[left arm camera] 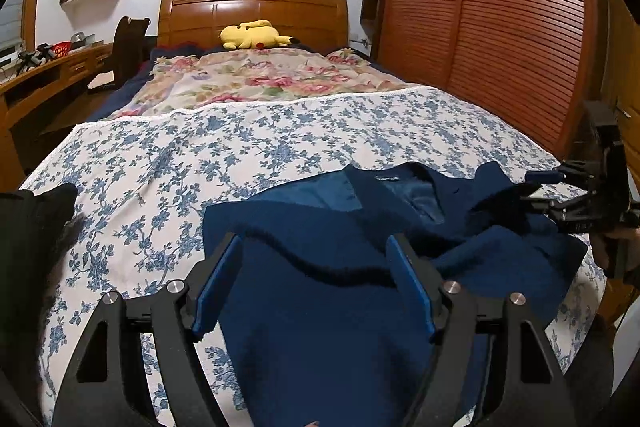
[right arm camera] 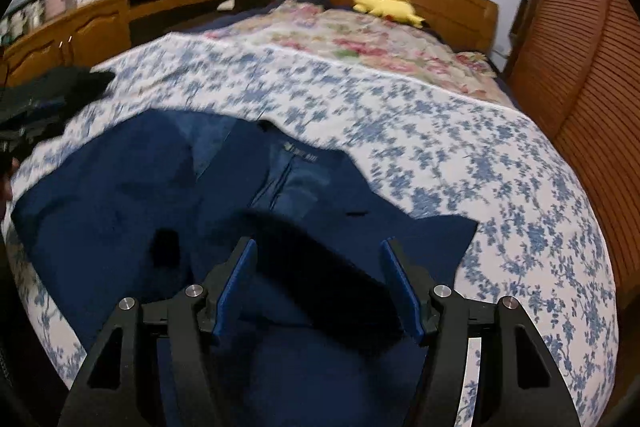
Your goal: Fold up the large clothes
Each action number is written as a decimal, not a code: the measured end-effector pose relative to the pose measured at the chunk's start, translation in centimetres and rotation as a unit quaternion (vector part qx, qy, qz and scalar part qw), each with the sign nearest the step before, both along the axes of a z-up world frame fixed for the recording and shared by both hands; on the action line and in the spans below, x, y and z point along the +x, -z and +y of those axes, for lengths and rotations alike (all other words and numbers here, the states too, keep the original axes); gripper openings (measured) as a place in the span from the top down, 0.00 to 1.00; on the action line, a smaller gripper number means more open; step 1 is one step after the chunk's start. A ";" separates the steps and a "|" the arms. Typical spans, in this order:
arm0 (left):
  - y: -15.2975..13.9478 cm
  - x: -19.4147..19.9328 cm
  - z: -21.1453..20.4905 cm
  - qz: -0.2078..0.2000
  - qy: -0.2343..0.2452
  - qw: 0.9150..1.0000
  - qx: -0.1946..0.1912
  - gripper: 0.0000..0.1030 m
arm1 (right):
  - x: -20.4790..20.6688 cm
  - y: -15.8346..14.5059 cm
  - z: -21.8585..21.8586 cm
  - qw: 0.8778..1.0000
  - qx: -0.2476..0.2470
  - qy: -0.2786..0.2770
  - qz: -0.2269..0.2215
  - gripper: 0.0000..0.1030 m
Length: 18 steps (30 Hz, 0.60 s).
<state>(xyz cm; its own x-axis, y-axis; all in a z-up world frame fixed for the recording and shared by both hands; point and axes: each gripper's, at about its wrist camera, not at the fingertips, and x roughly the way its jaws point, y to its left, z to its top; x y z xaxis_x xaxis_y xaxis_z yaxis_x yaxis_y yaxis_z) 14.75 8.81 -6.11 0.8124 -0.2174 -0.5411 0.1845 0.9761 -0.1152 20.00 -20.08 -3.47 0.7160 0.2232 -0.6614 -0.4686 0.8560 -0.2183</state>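
Note:
A navy blue coat (left arm camera: 320,327) lies spread on the near end of the bed, its collar and label (right arm camera: 304,157) facing up and the lighter lining showing. My left gripper (left arm camera: 315,243) hovers open just over the coat's left half. A dark fold edge runs across between its blue pads (left arm camera: 218,287), which stand clear of it. My right gripper (right arm camera: 318,245) is open over the coat's right side, near the lapel. A dark flap of the coat (right arm camera: 320,279) lies between its fingers without being pinched. The right gripper (left arm camera: 538,189) also shows at the left wrist view's right edge.
The bed carries a blue-floral sheet (left arm camera: 260,147), a rose-patterned quilt (left arm camera: 260,79) and a yellow plush toy (left arm camera: 252,35) by the wooden headboard. A black garment (left arm camera: 36,223) lies at the bed's left edge. A slatted wardrobe (left arm camera: 500,27) stands on the right, a desk (right arm camera: 100,23) on the left.

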 end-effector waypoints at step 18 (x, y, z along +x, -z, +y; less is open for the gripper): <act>0.5 0.1 2.2 0.004 -0.028 1.000 -0.011 0.27 | 11.9 -0.6 8.3 0.991 -0.125 -0.034 -0.010 0.98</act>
<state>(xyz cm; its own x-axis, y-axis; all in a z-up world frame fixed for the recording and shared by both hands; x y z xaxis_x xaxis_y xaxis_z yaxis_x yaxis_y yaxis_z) 14.82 11.03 -6.63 0.8196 -0.1838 -0.5426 0.1288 0.9820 -0.1382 31.94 -11.74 -2.90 0.7189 0.1022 -0.6876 -0.5168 0.7401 -0.4304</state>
